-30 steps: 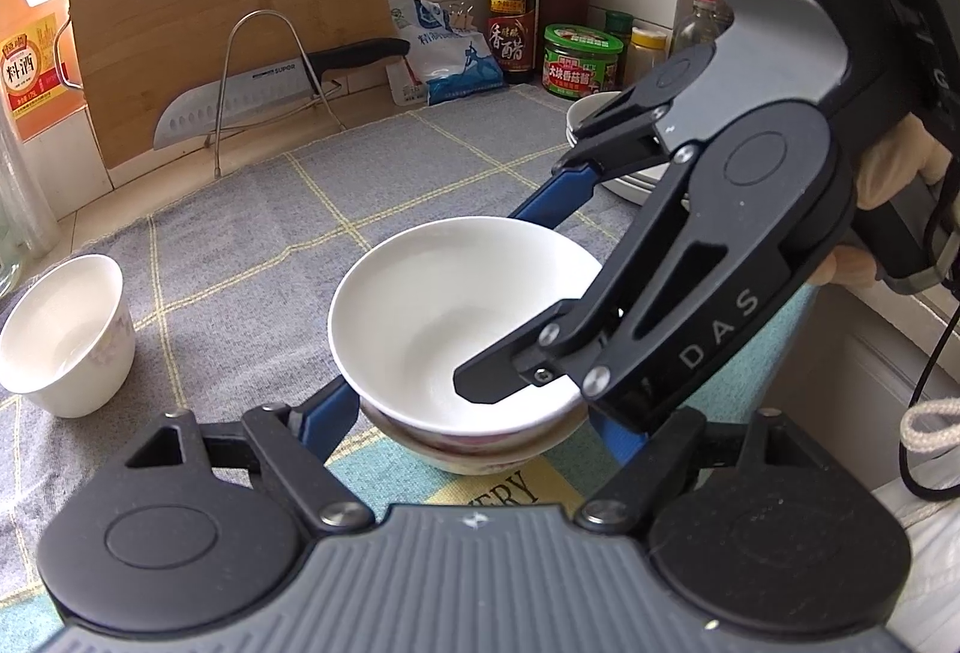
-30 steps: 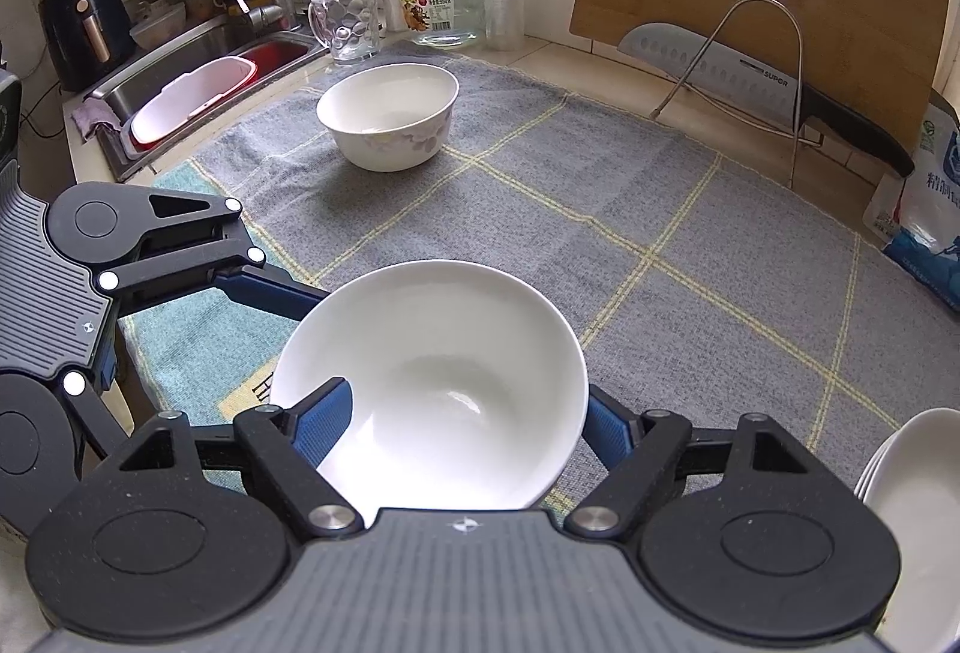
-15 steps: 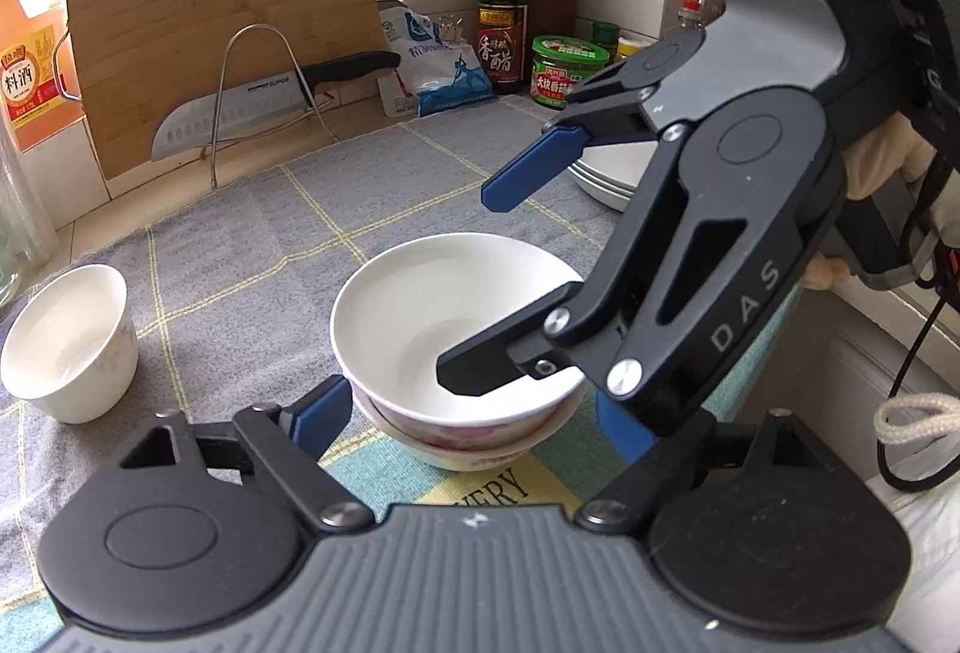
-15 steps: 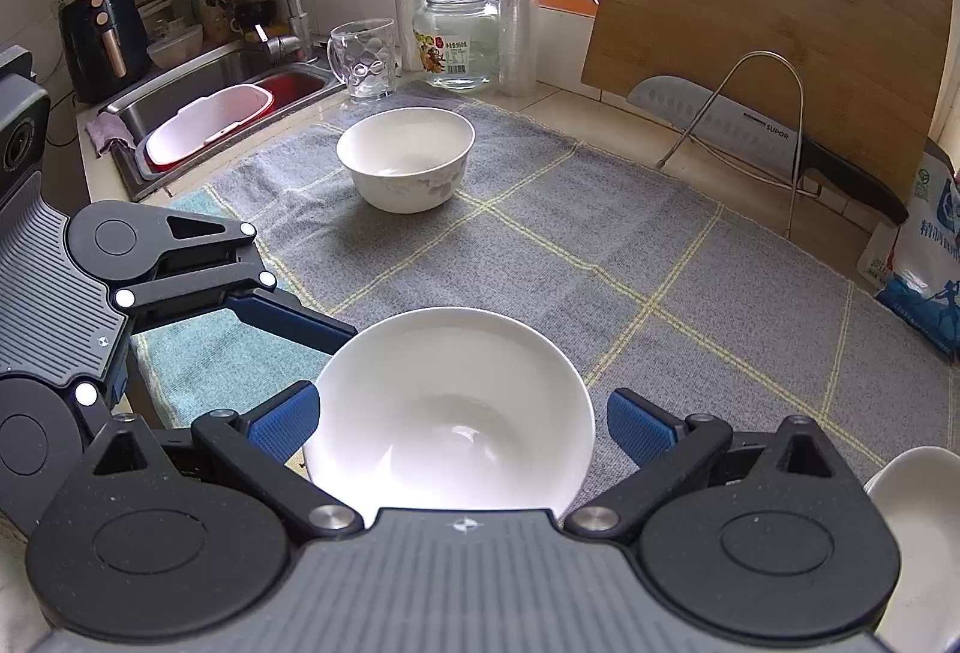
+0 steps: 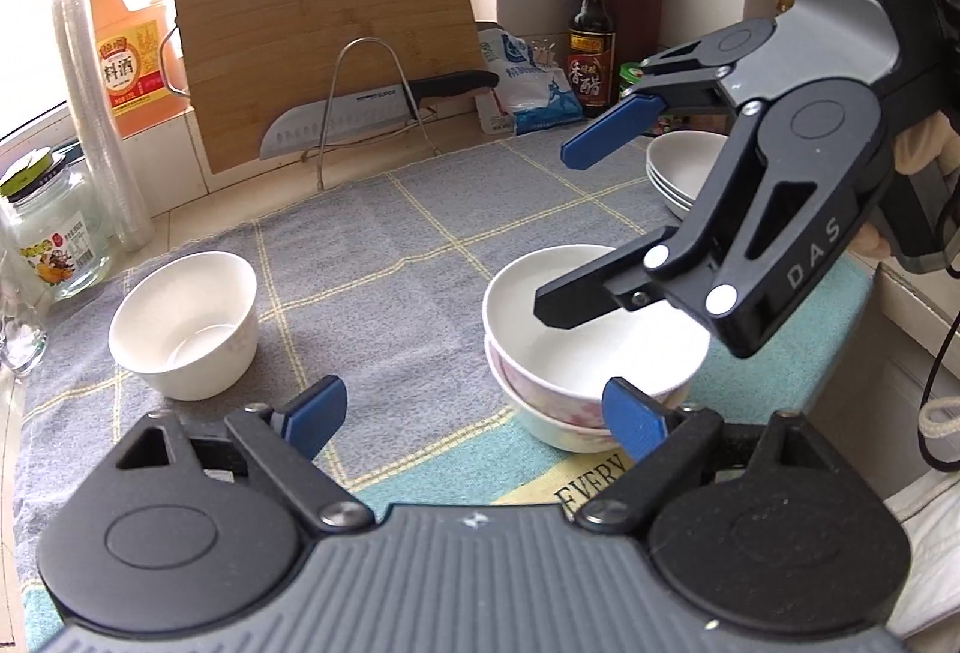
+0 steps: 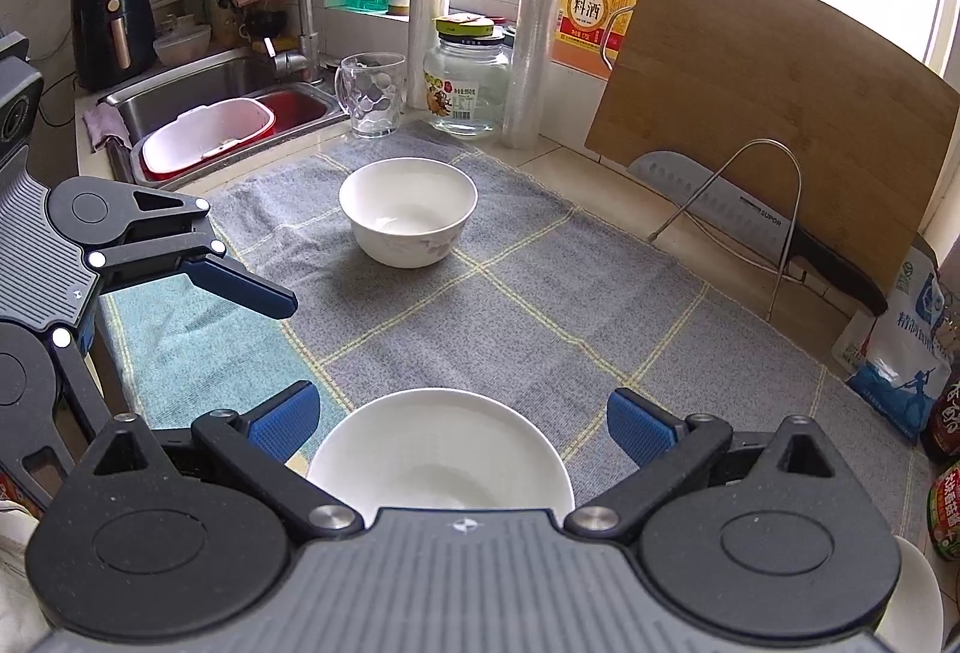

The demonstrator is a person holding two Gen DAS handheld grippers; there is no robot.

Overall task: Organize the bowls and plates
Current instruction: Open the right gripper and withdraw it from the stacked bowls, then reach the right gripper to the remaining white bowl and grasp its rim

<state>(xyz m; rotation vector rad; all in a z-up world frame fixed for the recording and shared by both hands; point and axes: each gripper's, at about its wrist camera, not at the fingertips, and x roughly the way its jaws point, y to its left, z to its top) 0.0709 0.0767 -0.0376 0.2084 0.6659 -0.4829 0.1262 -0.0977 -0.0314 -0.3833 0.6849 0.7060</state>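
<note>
Clearly both grippers stood apart: right gripper (image 5: pixel 594 221), marked "DAS", above the stacked bowls (image 5: pixel 591 347); left gripper (image 5: pixel 474 416) beside them. Ahead, a knife (image 5: pixel 372 110) read "SUPOR"; "EVERY" on the mat (image 5: pixel 591 476) was cut off.

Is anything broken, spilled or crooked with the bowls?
Nothing looks broken or spilled. The top bowl sits nested in the flowered bowl, slightly off-centre but steady. One small bowl stands alone and upright on the grey cloth. Both grippers' jaws are open.
</note>
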